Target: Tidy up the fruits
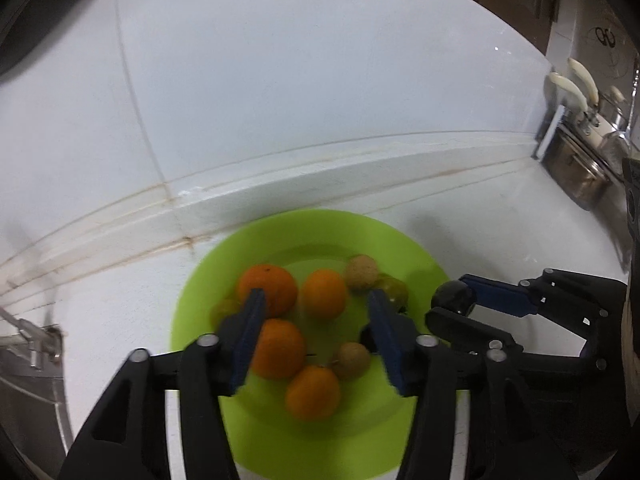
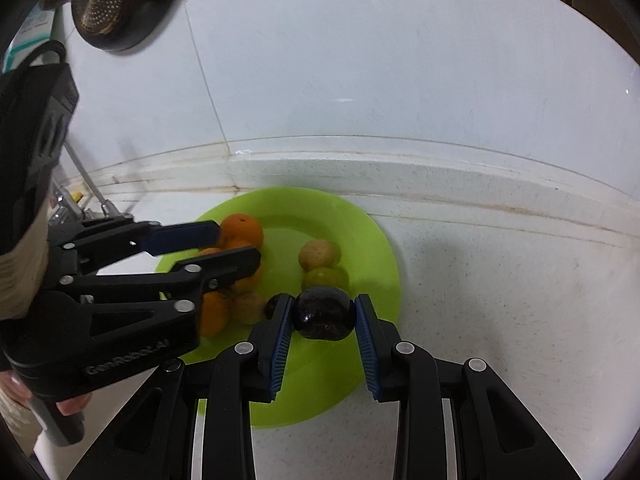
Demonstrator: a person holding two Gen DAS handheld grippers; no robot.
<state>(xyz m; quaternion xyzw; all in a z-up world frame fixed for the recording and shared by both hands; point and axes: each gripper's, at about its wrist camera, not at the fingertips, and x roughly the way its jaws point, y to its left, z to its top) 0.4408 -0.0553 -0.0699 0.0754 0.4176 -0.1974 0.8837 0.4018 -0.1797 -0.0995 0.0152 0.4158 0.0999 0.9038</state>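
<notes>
A lime-green plate point(image 1: 280, 232) on the white counter holds several oranges point(image 1: 267, 290), two brown round fruits point(image 1: 362, 272) and a green fruit point(image 1: 394, 290). My left gripper point(image 1: 318, 308) hovers over the plate, open, its blue pads clear of the orange point(image 1: 324, 294) that lies on the plate between them. My right gripper point(image 2: 323, 302) is shut on a dark glossy round fruit point(image 2: 324, 318) above the plate's point(image 2: 384, 264) right half. From the left wrist view it point(image 1: 454, 302) comes in from the right at the plate's edge. The left gripper point(image 2: 234, 246) reaches over the oranges point(image 2: 242, 230).
A white tiled wall with a raised ledge runs just behind the plate. A steel sink edge point(image 1: 32, 360) is at the left, and steel pots point(image 1: 576, 168) with pale handles stand at the far right. A dark colander point(image 2: 116, 4) hangs on the wall. A hand point(image 2: 72, 404) grips the left tool.
</notes>
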